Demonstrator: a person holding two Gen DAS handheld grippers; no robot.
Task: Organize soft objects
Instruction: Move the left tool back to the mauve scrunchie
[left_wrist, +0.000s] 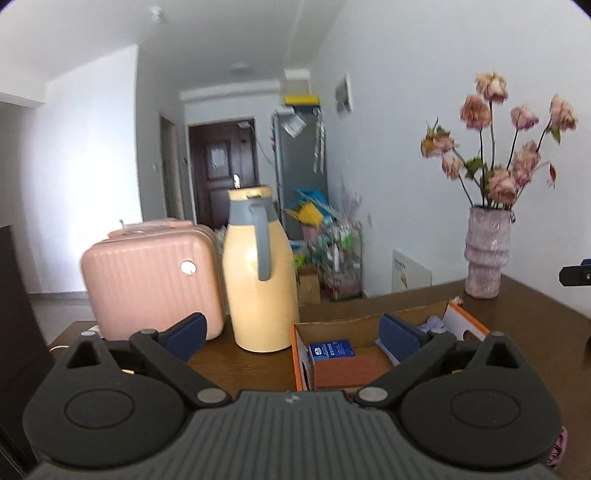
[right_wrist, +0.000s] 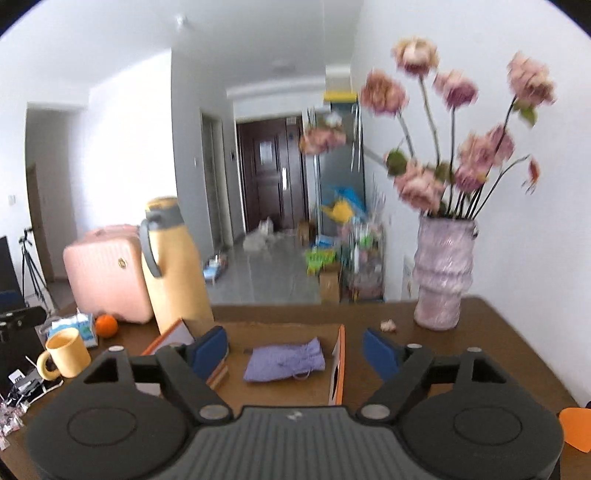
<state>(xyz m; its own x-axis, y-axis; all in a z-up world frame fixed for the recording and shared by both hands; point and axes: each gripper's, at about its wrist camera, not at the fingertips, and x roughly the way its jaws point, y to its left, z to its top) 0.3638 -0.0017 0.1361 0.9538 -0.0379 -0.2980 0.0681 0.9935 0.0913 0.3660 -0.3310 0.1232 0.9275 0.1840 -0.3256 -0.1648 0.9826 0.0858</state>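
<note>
An open cardboard box (right_wrist: 338, 363) with orange edges sits on the brown table (right_wrist: 461, 354). A lilac drawstring pouch (right_wrist: 284, 360) lies flat inside it. In the left wrist view the box (left_wrist: 301, 354) holds a blue-and-white packet (left_wrist: 330, 349), a brown block (left_wrist: 351, 371) and a bit of the lilac pouch (left_wrist: 432, 323). My left gripper (left_wrist: 291, 334) is open and empty above the box's near-left corner. My right gripper (right_wrist: 295, 347) is open and empty above the box, with the pouch between its fingers in view.
A yellow thermos jug (left_wrist: 258, 269) and a pink case (left_wrist: 147, 273) stand behind the box. A lilac vase with pink flowers (right_wrist: 441, 273) stands at the back right. A yellow mug (right_wrist: 66, 352), an orange (right_wrist: 106, 325) and a tissue pack (right_wrist: 79, 326) sit left.
</note>
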